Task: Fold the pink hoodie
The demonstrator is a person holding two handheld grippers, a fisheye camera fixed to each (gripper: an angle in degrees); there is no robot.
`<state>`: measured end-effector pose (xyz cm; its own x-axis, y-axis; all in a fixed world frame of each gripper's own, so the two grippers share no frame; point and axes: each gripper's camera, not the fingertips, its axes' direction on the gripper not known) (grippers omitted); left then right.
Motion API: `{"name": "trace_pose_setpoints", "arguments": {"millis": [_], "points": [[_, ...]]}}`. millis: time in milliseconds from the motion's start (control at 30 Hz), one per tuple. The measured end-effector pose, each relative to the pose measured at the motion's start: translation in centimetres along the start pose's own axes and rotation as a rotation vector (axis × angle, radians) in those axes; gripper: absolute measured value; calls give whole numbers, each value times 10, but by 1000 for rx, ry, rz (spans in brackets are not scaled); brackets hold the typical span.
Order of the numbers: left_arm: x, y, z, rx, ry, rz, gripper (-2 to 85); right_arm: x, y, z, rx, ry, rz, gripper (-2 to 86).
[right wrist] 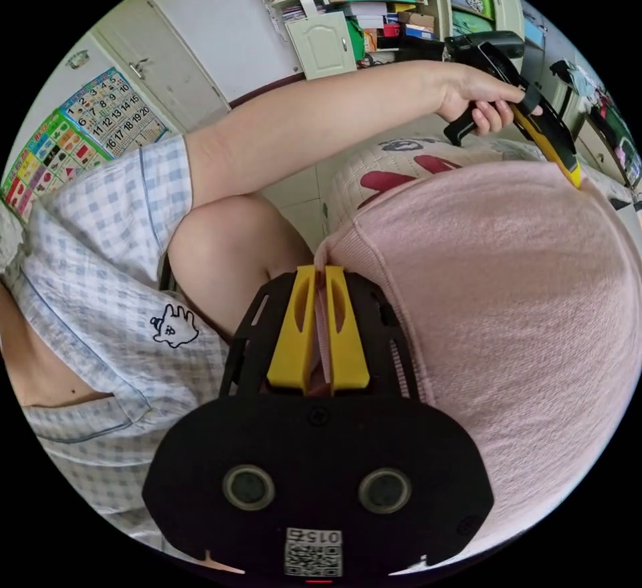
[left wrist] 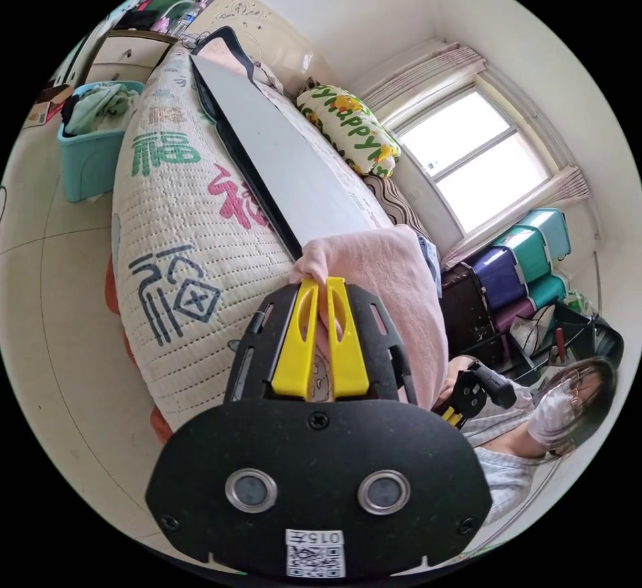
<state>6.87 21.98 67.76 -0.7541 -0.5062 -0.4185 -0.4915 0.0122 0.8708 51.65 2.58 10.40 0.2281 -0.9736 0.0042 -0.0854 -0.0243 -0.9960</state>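
In the left gripper view, a fold of the pink hoodie (left wrist: 394,294) is clamped between the left tongs (left wrist: 326,290), above the patterned bed (left wrist: 180,227); in the right gripper view, the hoodie's ribbed edge is pinched by the right tongs (right wrist: 322,280); the left tongs (right wrist: 572,176) are seen at its far corner.
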Motion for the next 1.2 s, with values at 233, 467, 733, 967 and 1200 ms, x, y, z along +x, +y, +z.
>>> {"name": "trace_pose_setpoints", "arguments": {"millis": [233,467,733,967,1200], "points": [[32,5,12,-23,-55,40,10,-60,20,4,-6,319,-178,40],[82,18,13,-76,-257,88,50,-67,63,-42,69,144,-262,27],[147,48,-14,-13,-195,141,38,-12,104,-93,218,-414,-243,35],[307,132,-3,-55,-365,521,47,2,197,-151,502,14,-54,17],[431,246,36,447,-1102,865,35,-67,255,-154,679,860,23,-8]]}}
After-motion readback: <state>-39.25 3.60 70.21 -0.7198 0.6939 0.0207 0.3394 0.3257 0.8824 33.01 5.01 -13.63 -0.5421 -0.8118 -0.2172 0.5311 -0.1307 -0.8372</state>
